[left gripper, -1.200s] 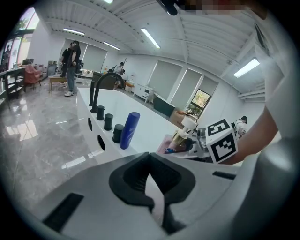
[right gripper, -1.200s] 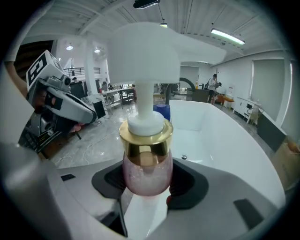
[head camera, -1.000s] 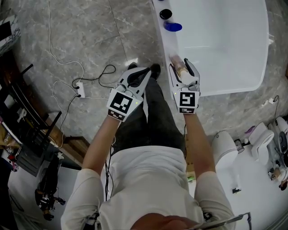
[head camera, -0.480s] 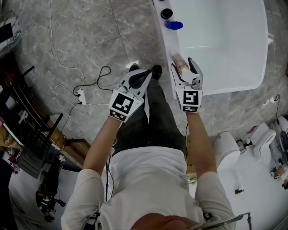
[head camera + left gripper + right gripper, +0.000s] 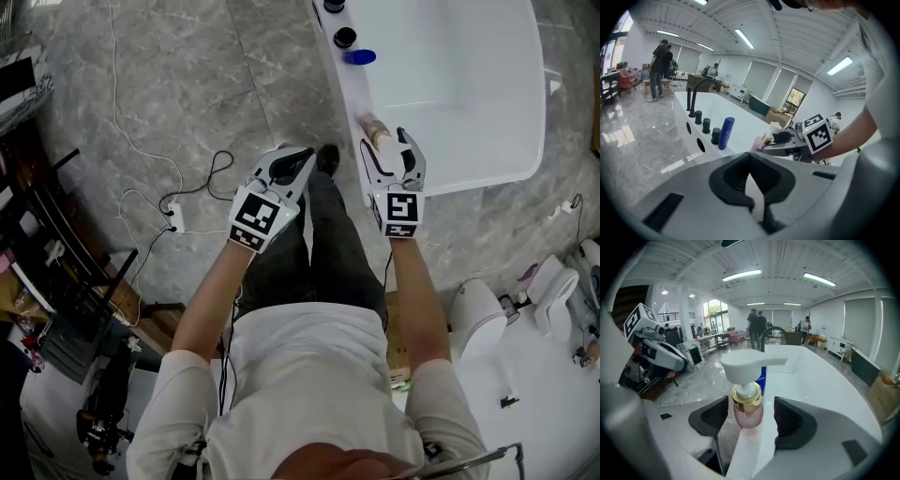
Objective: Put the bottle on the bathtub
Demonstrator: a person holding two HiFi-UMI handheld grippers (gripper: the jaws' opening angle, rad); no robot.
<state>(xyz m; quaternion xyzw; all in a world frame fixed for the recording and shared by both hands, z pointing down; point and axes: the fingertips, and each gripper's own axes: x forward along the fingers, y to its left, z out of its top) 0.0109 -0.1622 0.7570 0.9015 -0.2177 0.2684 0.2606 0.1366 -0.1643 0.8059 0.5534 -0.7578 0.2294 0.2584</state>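
Right claw [image 5: 751, 416] newly opened, jaws flanking pink white-pump plastic bottle [image 5: 746, 405] | bottle upright on white bathtub rim [image 5: 349, 94] | placement seemingly done | left claw [image 5: 750, 169] closed, empty.

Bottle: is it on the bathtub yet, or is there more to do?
Nearly done. Done: the bottle stands upright on the bathtub rim. In hand: nothing; the right gripper has its jaws apart on either side of the bottle, not touching it, and the left gripper is shut and empty. Left: probably just drawing the right gripper back.
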